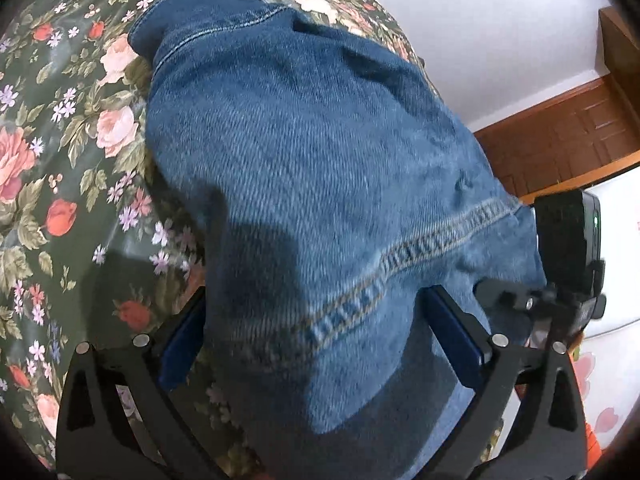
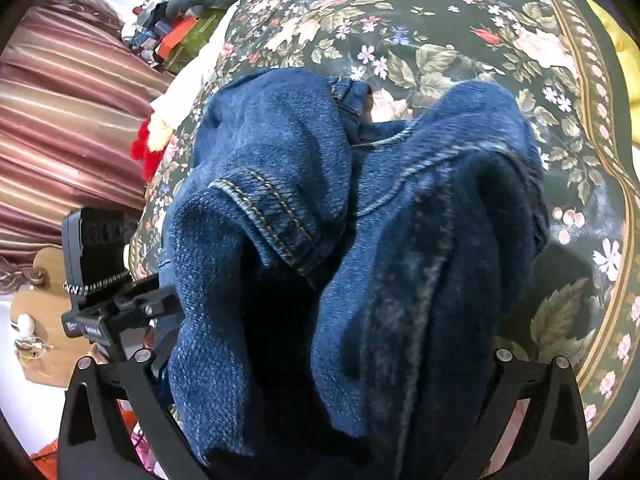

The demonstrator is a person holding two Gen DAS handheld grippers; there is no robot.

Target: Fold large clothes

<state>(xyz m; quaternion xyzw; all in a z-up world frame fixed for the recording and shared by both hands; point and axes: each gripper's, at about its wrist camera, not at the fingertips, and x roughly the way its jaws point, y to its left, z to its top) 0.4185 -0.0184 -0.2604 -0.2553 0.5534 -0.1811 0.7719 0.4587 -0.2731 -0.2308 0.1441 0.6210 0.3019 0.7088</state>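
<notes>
Floral cloth point(image 1: 60, 152): the largest surface, dark green with roses, spread under everything. It looks glossy, so by my judgement denim could slide on it when a fold is pulled, and the stack would skew.

Jeans point(image 1: 304, 168): the task's garment, blue denim, lies on the floral cloth and runs away from both cameras. In the left wrist view 1 smooth layer lies flat, with a stitched seam point(image 1: 408, 256) crossing it near the gripper. In the right wrist view the jeans point(image 2: 280, 184) are bunched in 2 humps with a deep dark hollow between them.

Main risk: the bunched end is uneven. If it is left as it lies, the next fold would likely trap the hollow and give a lumpy, lopsided bundle.

Left gripper point(image 1: 316, 312): jaws spread wide, 1 finger on each side of the denim, with no pad seen pressing on it. Closing here would likely take only the top layer, so the lower layer could lag.

Right gripper point(image 2: 320, 364): jaws wide apart, with the fabric heaped between and over them. The pads are hidden by the cloth, so contact cannot be told. Denim draped over a finger could snag and drag out of place if this hand pulls back.

Other gripper's body point(image 2: 100, 264): close beside the denim at the left of the right wrist view. The 2 tools could bump if both close in on the same end.

Table edge: close to the denim in the left wrist view, so a pulled leg could slip over it.
</notes>
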